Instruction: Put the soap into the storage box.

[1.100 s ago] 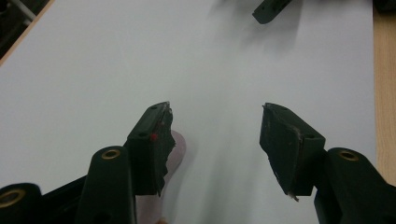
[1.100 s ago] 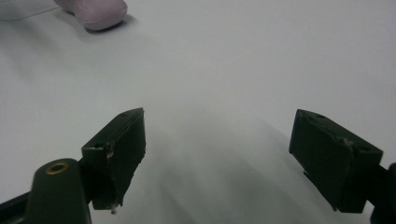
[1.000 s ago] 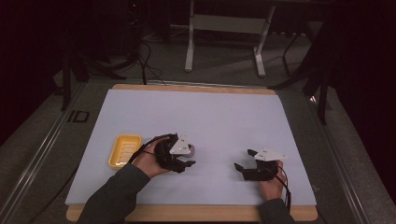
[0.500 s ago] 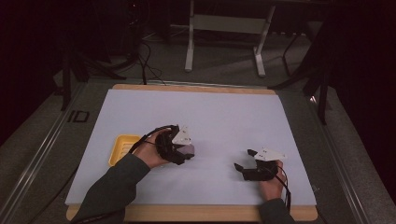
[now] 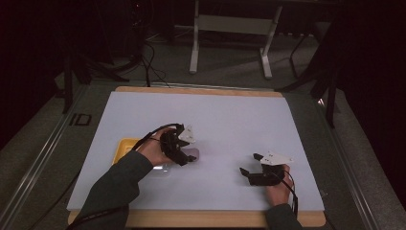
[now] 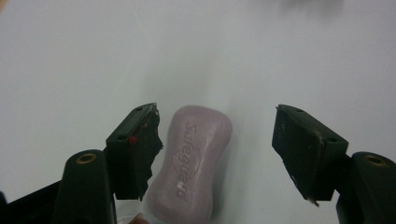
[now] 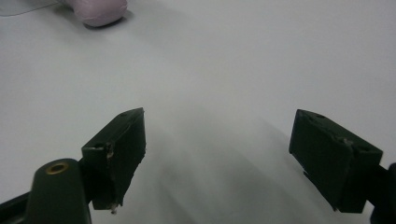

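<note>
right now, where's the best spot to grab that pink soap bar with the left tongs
Probably across the waist of the soap bar, from above. It lies flat on the white table, long and narrow, so its two long sides suit the pads. The left tongs, just opening, already straddle it.

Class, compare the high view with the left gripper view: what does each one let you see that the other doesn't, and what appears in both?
High view alone: the yellow tray, the right tongs and the table's wooden edge. Left gripper view alone: the "Safeguard" lettering on the pink soap bar and the gap between it and the right-hand pad; the left-hand pad's contact is unclear. Both: the soap, the left tongs and the white surface.
</note>
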